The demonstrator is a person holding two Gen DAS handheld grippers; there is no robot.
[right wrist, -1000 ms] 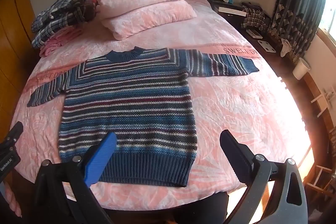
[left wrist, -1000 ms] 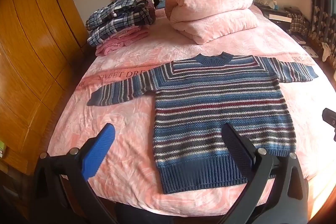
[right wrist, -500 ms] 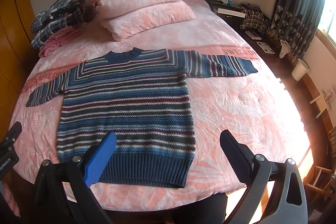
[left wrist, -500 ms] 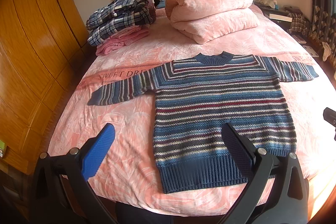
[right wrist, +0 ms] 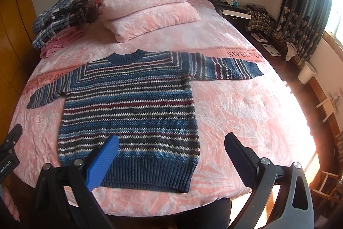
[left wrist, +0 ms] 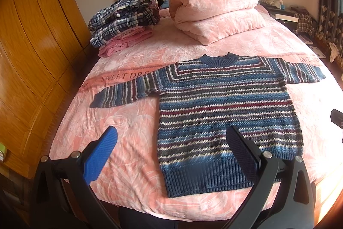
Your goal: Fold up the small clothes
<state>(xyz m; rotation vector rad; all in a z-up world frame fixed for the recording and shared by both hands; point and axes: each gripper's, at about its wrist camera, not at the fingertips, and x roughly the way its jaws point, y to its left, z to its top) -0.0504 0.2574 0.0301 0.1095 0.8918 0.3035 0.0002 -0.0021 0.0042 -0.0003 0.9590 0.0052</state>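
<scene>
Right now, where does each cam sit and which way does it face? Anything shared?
Left wrist: on the left gripper, at the bed's foot, facing the headboard; sweater right of centre; own open fingers show, right gripper's tip at the right edge.
Right wrist: on the right gripper, same heading; sweater left of centre; own open fingers, left gripper at the left edge.
Shared: sweater, folded quilt, plaid pile.

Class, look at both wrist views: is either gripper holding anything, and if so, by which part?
Nothing is held. The left gripper and right gripper are both open above the bed, and the striped sweater lies flat, ungripped.
</scene>
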